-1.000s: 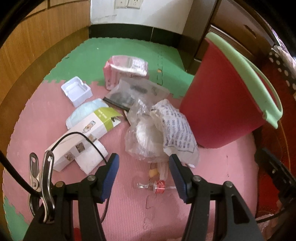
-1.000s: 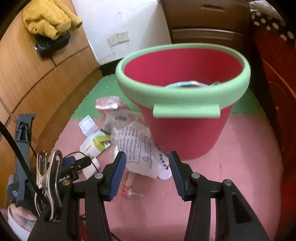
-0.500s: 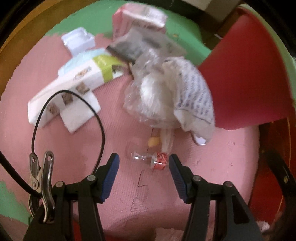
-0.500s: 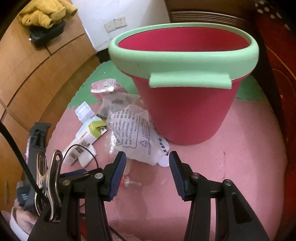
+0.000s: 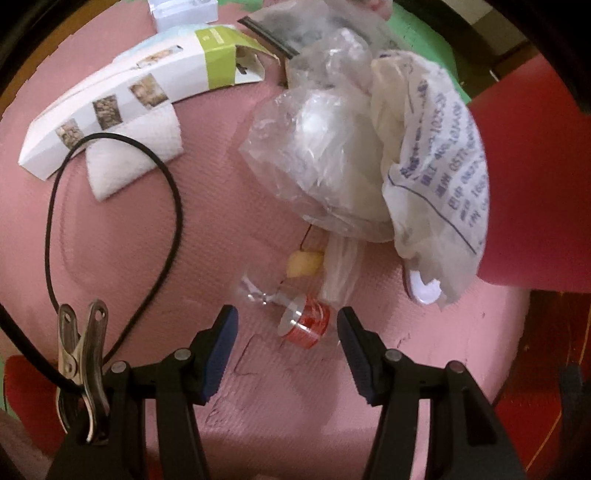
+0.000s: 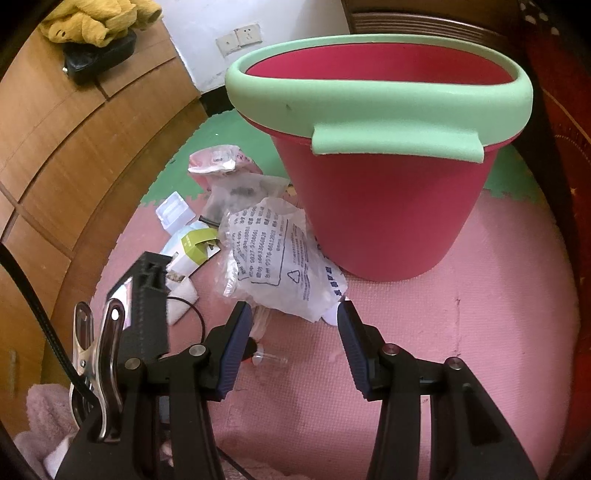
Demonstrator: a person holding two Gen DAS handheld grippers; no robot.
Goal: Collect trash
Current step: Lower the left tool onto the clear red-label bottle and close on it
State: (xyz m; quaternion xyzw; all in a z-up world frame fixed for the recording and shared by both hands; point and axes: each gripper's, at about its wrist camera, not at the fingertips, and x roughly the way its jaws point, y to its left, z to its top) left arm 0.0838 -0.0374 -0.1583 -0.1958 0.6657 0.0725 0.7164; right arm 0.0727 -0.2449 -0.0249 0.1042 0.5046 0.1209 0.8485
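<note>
Left wrist view: the left hand-held gripper [image 5: 286,328] is hanging released over a small red-capped vial [image 5: 295,319] on the pink floor mat [image 5: 129,258], while wrappers, bags and boxes are lying uncollected beside the red bucket [image 6: 384,206]; the right hand-held gripper [image 6: 295,328] is waiting, also released.

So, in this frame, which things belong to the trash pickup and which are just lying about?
Belongs to the job:
- red-capped clear vial, between the open left tool's jaws
- printed plastic bag
- white carton
- paper tissue
- red bucket
- right tool, open, empty

Just lying about:
- yellow cloth
- black pouch
- wall sockets
</note>
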